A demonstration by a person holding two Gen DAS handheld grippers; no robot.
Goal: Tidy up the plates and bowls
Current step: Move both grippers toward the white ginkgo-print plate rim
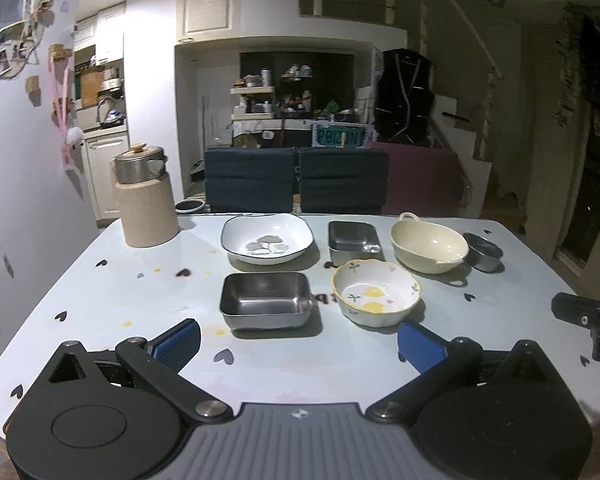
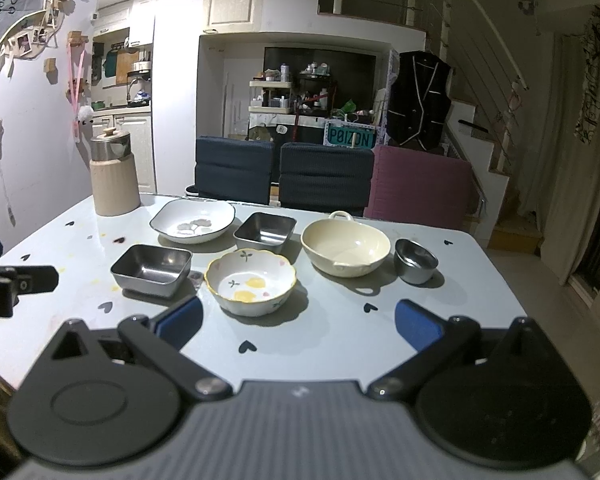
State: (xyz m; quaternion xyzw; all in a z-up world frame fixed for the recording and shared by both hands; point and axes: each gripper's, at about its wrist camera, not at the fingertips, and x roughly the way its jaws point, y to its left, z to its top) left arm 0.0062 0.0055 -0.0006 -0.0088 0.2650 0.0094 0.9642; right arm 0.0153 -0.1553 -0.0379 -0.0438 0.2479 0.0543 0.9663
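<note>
The counter (image 1: 100, 312) spreads beyond both fingers. Ahead of the left gripper (image 1: 298, 346), fingers spread and empty, sits a steel tray (image 1: 266, 300). Ahead of the right gripper (image 2: 298, 324), likewise released, sits the floral bowl (image 2: 250, 282).

A pale blue table (image 1: 100, 312) with small dark heart marks carries six dishes and a jug. At its centre sits a floral scalloped bowl (image 1: 376, 292). At 9 o'clock from it stands a large steel tray (image 1: 266, 300); at 11 o'clock a white square plate (image 1: 266, 238); at 12 o'clock a small steel tray (image 1: 354, 240); at 1 o'clock a cream handled bowl (image 1: 428, 246), with a round steel cup (image 1: 483, 251) just beside it. A beige jug (image 1: 146, 200) stands at the far left corner.
</note>
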